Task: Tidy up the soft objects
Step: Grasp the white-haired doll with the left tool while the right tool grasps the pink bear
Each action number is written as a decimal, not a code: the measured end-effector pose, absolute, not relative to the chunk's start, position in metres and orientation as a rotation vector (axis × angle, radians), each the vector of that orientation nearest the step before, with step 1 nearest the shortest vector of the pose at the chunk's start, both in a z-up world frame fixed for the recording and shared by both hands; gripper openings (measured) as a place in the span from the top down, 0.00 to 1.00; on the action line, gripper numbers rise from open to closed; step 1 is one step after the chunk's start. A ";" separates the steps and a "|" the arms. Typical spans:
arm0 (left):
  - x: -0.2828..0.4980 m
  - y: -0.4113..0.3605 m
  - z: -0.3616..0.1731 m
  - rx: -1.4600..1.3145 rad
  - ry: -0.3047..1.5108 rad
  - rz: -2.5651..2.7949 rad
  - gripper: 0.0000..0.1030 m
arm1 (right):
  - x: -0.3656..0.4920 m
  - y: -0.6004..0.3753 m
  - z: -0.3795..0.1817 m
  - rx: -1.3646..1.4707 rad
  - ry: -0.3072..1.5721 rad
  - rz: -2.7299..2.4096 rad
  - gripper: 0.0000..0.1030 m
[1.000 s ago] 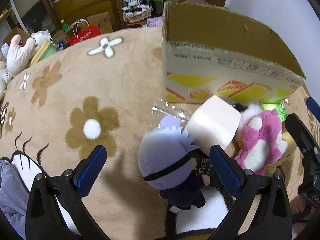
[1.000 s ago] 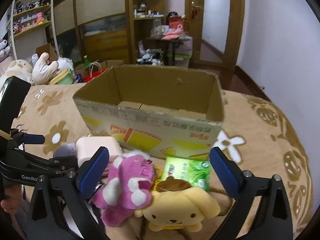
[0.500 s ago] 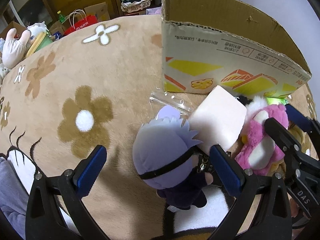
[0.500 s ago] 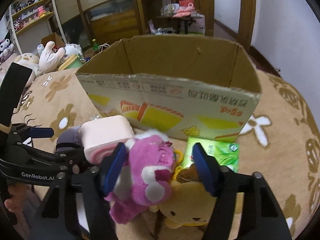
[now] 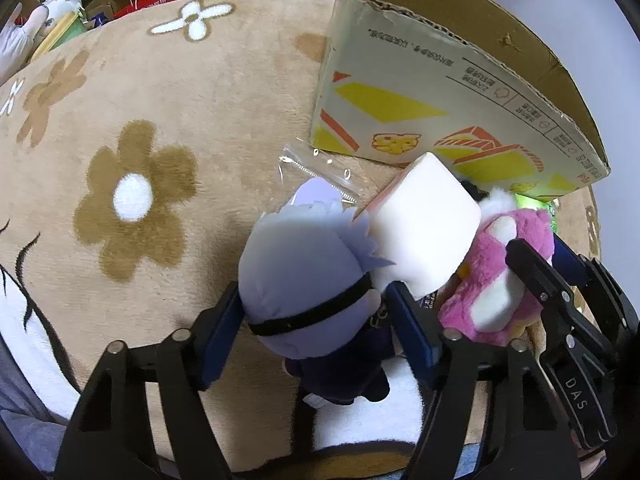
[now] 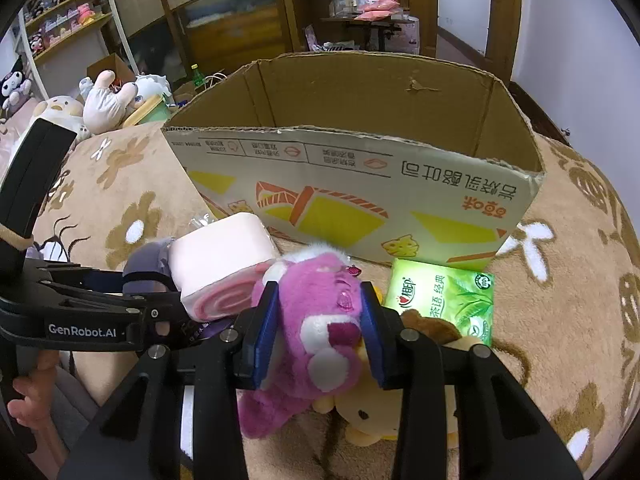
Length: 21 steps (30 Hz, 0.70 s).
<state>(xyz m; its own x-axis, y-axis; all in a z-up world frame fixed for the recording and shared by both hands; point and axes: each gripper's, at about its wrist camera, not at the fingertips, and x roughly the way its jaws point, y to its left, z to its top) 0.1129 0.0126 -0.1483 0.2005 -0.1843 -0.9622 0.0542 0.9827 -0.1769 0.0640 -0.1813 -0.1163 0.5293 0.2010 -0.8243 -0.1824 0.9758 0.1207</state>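
My left gripper (image 5: 316, 316) is shut on a lavender-haired plush doll (image 5: 304, 276) with a black band, lying on the carpet. My right gripper (image 6: 320, 320) is shut on a pink plush bear (image 6: 320, 320), which also shows in the left wrist view (image 5: 496, 280). A pink-and-white roll cushion (image 5: 424, 228) lies between the two toys, touching both (image 6: 224, 264). A yellow dog plush (image 6: 380, 416) lies under the bear. An open cardboard box (image 6: 360, 184) stands just behind them.
A green tissue pack (image 6: 444, 300) lies in front of the box. A clear plastic bag (image 5: 316, 168) lies by the box corner. The tan flowered carpet (image 5: 132, 200) spreads to the left. More plush toys (image 6: 104, 100) and shelves stand at the far left.
Both grippers have moved forward and closed: the left onto the lavender doll's head, the right onto the pink bear. One second ago both were open.
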 end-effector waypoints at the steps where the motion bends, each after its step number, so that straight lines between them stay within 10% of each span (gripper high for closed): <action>1: 0.111 0.013 -0.148 -0.111 1.357 -0.164 0.36 | 0.064 -0.182 -0.117 0.023 0.987 0.229 0.60; 21: 0.086 0.002 -0.137 0.002 1.282 -0.121 0.47 | 0.056 -0.192 -0.100 0.024 0.927 0.210 0.60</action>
